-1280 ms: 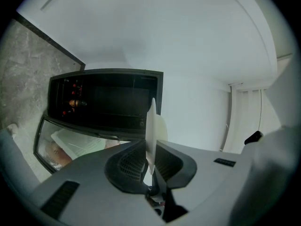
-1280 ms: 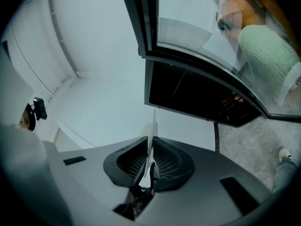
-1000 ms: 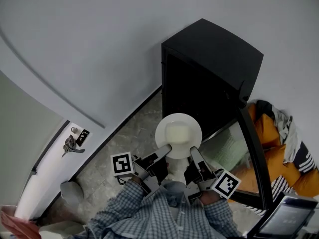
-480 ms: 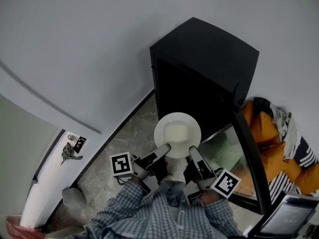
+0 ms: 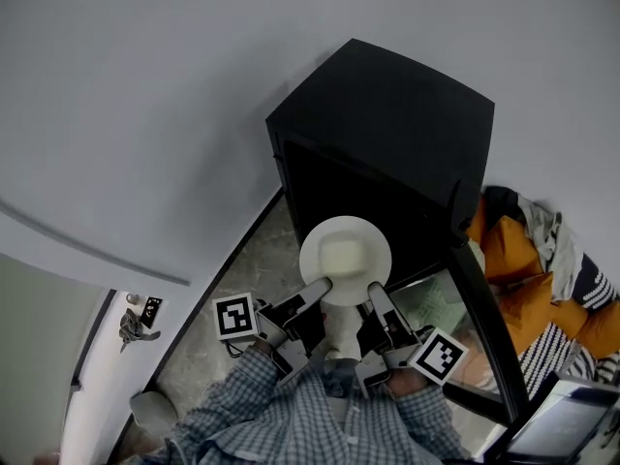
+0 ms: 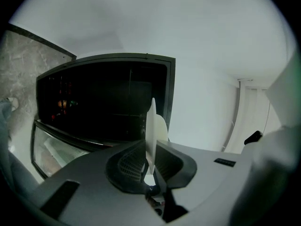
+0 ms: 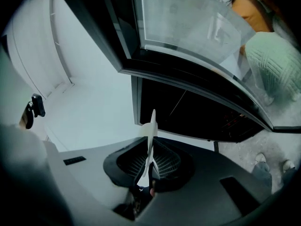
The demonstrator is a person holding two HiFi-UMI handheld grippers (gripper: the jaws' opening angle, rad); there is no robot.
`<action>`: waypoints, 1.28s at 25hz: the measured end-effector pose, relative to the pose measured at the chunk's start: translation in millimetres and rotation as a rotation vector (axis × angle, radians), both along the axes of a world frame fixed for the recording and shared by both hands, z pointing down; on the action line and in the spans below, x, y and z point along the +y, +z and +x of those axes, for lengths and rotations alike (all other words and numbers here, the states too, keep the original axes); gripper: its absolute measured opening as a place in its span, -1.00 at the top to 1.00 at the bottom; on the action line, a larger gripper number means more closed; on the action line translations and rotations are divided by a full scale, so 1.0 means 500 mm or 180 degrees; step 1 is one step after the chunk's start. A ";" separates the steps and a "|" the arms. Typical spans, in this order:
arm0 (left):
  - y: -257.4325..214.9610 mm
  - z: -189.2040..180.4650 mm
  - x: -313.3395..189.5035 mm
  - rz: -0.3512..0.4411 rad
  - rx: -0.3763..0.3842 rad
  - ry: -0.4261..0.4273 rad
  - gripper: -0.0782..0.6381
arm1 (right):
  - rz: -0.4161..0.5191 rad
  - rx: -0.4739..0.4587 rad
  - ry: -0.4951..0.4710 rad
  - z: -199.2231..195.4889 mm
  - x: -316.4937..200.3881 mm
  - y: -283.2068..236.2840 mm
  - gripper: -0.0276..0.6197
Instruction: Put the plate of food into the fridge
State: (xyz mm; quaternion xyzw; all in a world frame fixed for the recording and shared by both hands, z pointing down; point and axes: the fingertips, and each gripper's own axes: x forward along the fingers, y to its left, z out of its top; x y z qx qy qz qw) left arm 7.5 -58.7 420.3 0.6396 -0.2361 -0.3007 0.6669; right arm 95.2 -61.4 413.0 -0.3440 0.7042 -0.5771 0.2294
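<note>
We hold the plate point(image 5: 345, 260) by its near rim. The left gripper point(image 5: 320, 291) has its jaws clamped on the near-left edge, and the right gripper point(image 5: 375, 296) has its jaws clamped on the near-right edge. In both gripper views the thin white rim stands pinched between the ribbed pads. The plate hangs roughly level above the floor point(image 5: 242, 269), just in front of the dark opening of the fridge point(image 5: 387, 124) and not yet inside it. The glass door point(image 5: 484, 308) is swung open to the right.

The plate is round, white and smooth, and looks like glazed ceramic. We judge it stiff, breakable and slippery at the rim. A pale, soft-edged block of food point(image 5: 343, 256) sits in its middle and would likely slide if we tipped it. Most of the weight lies beyond our jaws, so the two rim grips, set well apart, seem right. The fridge is a matt black box with sharp corners, and the floor is speckled stone.
</note>
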 end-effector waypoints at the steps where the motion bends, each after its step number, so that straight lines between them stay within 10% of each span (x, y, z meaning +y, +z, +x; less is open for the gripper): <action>1: -0.001 -0.002 -0.011 0.0009 -0.0007 0.0028 0.66 | -0.0002 -0.0009 0.0023 -0.002 -0.010 0.000 0.79; 32: 0.063 -0.008 -0.284 -0.0141 -0.0053 0.0927 0.66 | -0.0223 0.0088 0.1166 -0.012 -0.231 0.066 0.79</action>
